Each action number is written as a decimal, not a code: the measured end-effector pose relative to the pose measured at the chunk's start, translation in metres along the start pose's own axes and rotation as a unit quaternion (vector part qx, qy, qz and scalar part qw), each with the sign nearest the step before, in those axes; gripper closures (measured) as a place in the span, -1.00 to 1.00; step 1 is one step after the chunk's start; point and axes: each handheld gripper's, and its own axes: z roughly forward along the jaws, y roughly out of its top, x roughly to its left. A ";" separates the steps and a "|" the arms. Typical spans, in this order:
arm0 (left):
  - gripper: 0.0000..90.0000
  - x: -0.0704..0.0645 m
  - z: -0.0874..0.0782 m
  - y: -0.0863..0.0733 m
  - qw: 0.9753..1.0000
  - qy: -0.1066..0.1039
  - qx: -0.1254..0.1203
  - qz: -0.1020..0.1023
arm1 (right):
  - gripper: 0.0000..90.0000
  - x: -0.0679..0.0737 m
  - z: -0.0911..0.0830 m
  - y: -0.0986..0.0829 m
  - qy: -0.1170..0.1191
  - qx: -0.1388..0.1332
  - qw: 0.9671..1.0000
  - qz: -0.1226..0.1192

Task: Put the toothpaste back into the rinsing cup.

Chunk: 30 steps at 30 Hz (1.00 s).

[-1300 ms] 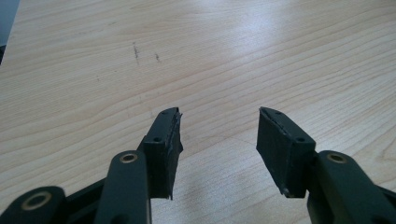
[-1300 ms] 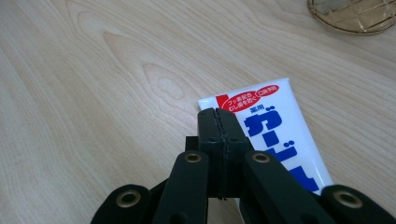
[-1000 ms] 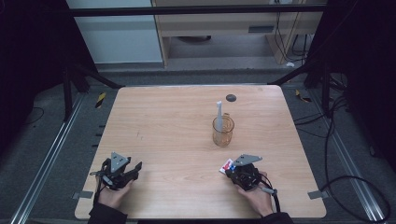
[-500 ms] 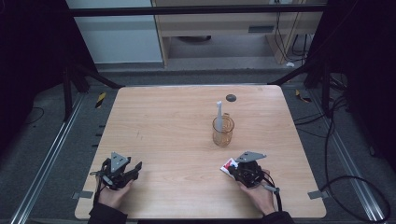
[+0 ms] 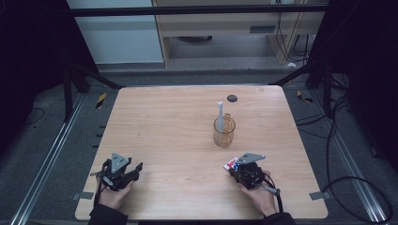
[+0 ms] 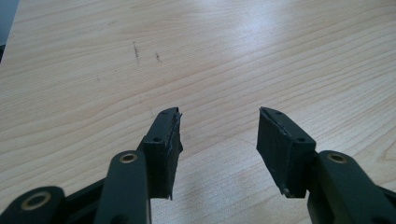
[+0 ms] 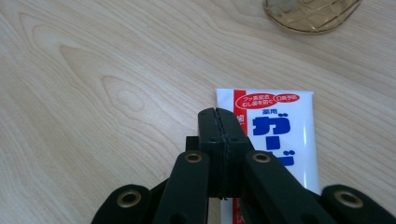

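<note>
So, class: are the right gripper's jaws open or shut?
Shut. In the right gripper view, the right gripper has its two black pads pressed flat together with nothing between them, above the toothpaste tube lying flat on the table.

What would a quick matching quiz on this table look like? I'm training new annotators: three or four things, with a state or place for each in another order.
Things:
1. left gripper
2. right gripper
3. toothpaste tube
4. amber glass cup

States or places:
a. stands upright with a white stick-like thing in it
b. jaws apart over bare wood
c. lies flat on the table
d. jaws pressed together, above the tube's edge

Pairs: 1-b, 2-d, 3-c, 4-a
</note>
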 end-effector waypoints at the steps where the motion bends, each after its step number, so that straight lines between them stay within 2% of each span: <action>1: 0.07 0.000 0.000 0.000 1.000 0.000 0.000 0.000 | 1.00 -0.001 0.000 0.000 -0.004 -0.001 1.000 0.005; 8: 0.07 0.000 0.000 0.000 1.000 0.000 -0.001 0.000 | 0.97 -0.004 -0.003 0.000 -0.006 -0.009 1.000 0.007; 11: 0.06 0.001 0.000 0.000 1.000 0.000 -0.002 -0.002 | 0.86 -0.007 -0.011 0.002 0.000 -0.030 0.999 0.012; 16: 0.03 0.002 0.000 0.001 1.000 0.002 -0.003 -0.005 | 0.59 -0.017 -0.026 0.003 -0.013 -0.051 0.998 0.025; 22: 0.00 0.003 0.000 0.001 1.000 0.002 0.000 -0.008 | 0.24 -0.029 -0.039 0.003 -0.035 -0.034 0.998 0.040; 30: -0.05 0.005 0.001 0.001 1.000 0.003 0.004 -0.009 | -0.08 -0.034 -0.046 0.004 -0.042 -0.007 0.998 0.047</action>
